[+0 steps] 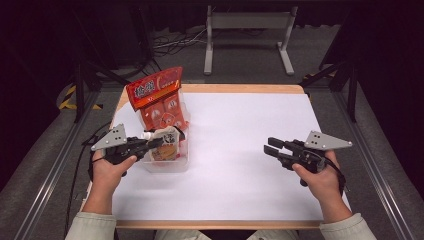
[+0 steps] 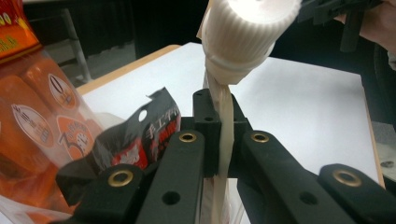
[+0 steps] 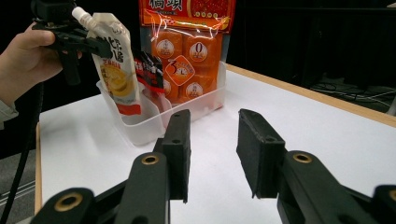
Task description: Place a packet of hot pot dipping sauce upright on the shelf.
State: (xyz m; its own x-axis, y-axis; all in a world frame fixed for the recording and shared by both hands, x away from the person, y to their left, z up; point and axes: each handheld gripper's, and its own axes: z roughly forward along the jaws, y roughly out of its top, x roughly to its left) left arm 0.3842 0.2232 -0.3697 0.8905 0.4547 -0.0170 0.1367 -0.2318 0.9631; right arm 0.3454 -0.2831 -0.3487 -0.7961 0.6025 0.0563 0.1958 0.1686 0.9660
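Observation:
A cream spouted pouch (image 1: 167, 145) with a white screw cap (image 2: 247, 32) hangs upright, its lower end inside a clear plastic bin (image 1: 167, 166). My left gripper (image 1: 159, 142) is shut on the pouch's neck just under the cap, and its jaws pinch the thin top edge (image 2: 223, 135). From the right gripper view the pouch (image 3: 116, 60) stands at the bin's near end (image 3: 140, 130). My right gripper (image 1: 270, 146) rests low at the right of the white table, open with nothing between its pads (image 3: 177, 149).
In the bin stand a tall orange snack bag (image 1: 157, 97) at the far end and a small black and red packet (image 3: 149, 70) beside the pouch. White paper (image 1: 240, 125) covers the table between the two hands. Cables and a metal frame lie beyond the far edge.

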